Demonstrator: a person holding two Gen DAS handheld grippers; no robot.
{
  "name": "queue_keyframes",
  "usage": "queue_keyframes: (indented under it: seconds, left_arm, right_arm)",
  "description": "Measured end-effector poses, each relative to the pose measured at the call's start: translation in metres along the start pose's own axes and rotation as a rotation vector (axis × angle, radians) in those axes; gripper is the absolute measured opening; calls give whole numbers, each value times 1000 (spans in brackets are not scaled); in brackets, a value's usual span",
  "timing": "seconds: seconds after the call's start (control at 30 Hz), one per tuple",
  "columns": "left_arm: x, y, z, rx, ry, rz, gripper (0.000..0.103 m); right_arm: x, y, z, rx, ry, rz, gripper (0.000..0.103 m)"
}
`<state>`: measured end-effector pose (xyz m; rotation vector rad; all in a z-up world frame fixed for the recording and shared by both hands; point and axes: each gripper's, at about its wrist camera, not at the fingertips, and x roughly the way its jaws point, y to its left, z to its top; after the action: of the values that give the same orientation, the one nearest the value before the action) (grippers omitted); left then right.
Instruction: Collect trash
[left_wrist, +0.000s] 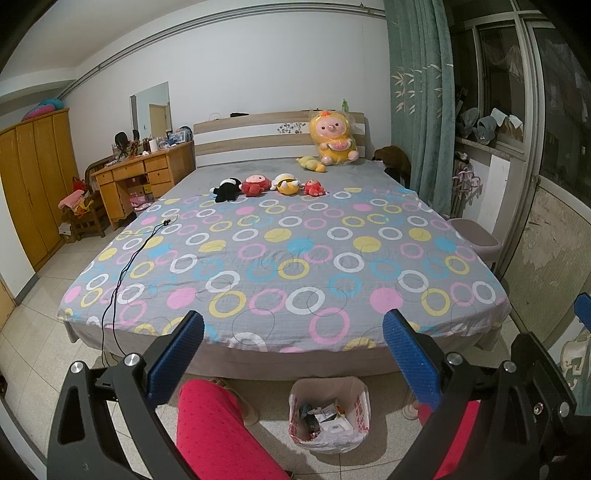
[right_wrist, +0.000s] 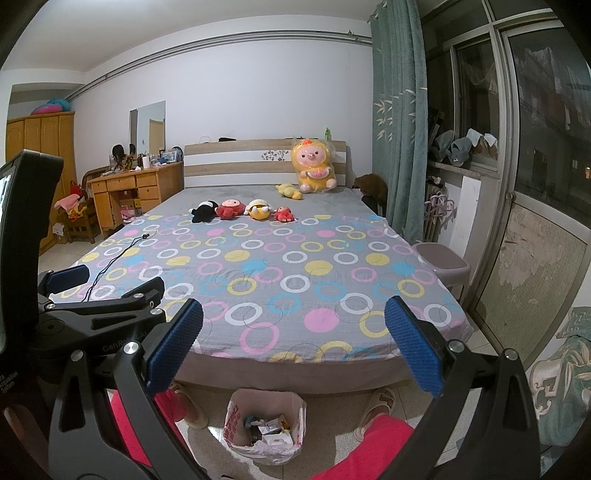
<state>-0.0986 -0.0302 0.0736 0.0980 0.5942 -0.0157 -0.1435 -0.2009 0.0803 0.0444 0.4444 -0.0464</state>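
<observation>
A small trash bin lined with a white plastic bag stands on the floor at the foot of the bed, between the person's legs; it holds several scraps and small boxes. It also shows in the right wrist view. My left gripper is open and empty, held above the bin and facing the bed. My right gripper is open and empty too, beside the left one, which shows at that view's left. No loose trash shows on the bed.
A bed with a circle-patterned cover fills the view. Plush toys lie near the headboard and a black cable trails off its left side. A stool stands right, a desk and wardrobe left.
</observation>
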Motion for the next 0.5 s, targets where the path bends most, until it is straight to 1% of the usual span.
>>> queue_keyframes:
  seconds: [0.37,0.5]
  left_arm:
    - [-3,-3,2,-6,-5,7,95]
    - [-3,-5,7,-13,10,-2,95]
  right_arm:
    - [0,0,2,-1,0,2,96]
    - [0,-2,5,-1,-2,2,96]
